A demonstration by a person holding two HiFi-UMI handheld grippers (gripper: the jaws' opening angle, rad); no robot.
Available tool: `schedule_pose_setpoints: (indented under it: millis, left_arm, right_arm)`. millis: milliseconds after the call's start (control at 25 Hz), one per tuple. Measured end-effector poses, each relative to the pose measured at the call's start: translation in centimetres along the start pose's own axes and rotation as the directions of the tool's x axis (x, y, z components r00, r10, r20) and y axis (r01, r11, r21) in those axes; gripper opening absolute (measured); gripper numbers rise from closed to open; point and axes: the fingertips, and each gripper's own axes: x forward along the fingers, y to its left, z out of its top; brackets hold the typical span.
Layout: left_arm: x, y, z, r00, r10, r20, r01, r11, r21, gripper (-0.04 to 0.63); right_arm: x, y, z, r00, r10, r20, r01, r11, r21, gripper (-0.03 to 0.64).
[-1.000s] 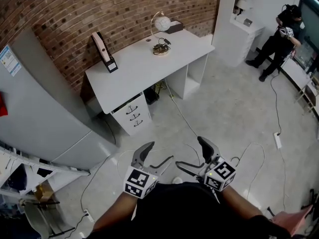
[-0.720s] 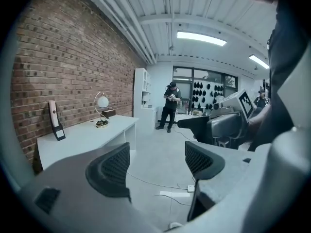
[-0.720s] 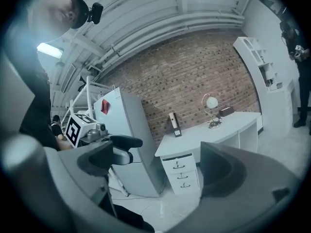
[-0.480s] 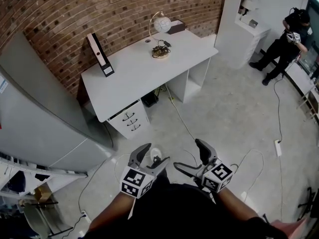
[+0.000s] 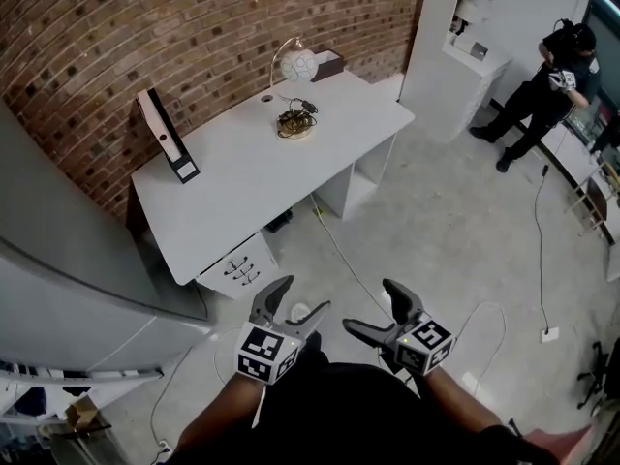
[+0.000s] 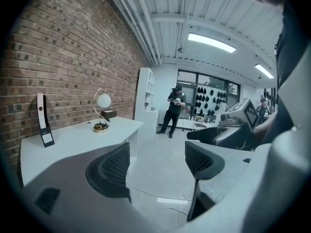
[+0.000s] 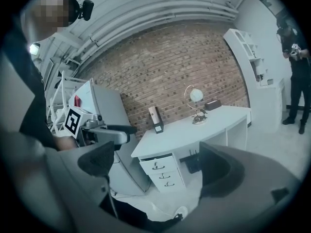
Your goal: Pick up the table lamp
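Pick-up not started: white globe table lamp with curved gold arm (image 5: 296, 67) is left untouched on white surface (image 5: 242, 182), well apart from left claw (image 5: 298, 300) and right claw (image 5: 373, 308), both held open, empty

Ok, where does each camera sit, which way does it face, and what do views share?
Head view: on the head, looking steeply down at floor and desk; shows both arms, left gripper, right gripper.
Left gripper view: on that gripper, facing along the brick wall toward a far person; right gripper at right.
Right gripper view: on that gripper, facing the desk; left gripper and own torso at left.
Shared: all see desk and lamp.
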Motion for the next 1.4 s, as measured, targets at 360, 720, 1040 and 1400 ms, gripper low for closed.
schedule_pose_setpoints:
  millis: [360, 720, 1040, 1400]
  left_arm:
    - [4.3, 13.8, 5.3, 0.998, 0.057, 0.041, -0.056, 0.998, -0.022, 0.354]
    - [7.6, 23.3, 7.1, 0.998, 0.064, 0.025, -0.065, 0.998, 0.011, 0.354]
    - [9.5, 25.9, 6.5, 1.0, 0.031, -0.002, -0.031, 0.999, -0.027, 0.354]
    - [11.7, 28.0, 6.8, 0.999, 0.035, -0.011, -0.035, 0.998, -0.043, 0.354]
  right_arm:
    - [11.3, -4.6, 7.5, 0.999, 0.019, -0.026, -0.02, 0.998, -0.068, 0.545]
    - [21.1, -6.6, 11.4, 0.998, 0.055, -0.02, -0.056, 0.992, -0.112, 0.535]
    - [23.6, -8.8, 11.0, 0.998, 0.021, -0.062, -0.024, 0.998, -0.055, 0.529]
    - [25.5, -11.3, 11.9, 0.997, 0.018, -0.072, -0.022, 0.998, -0.058, 0.525]
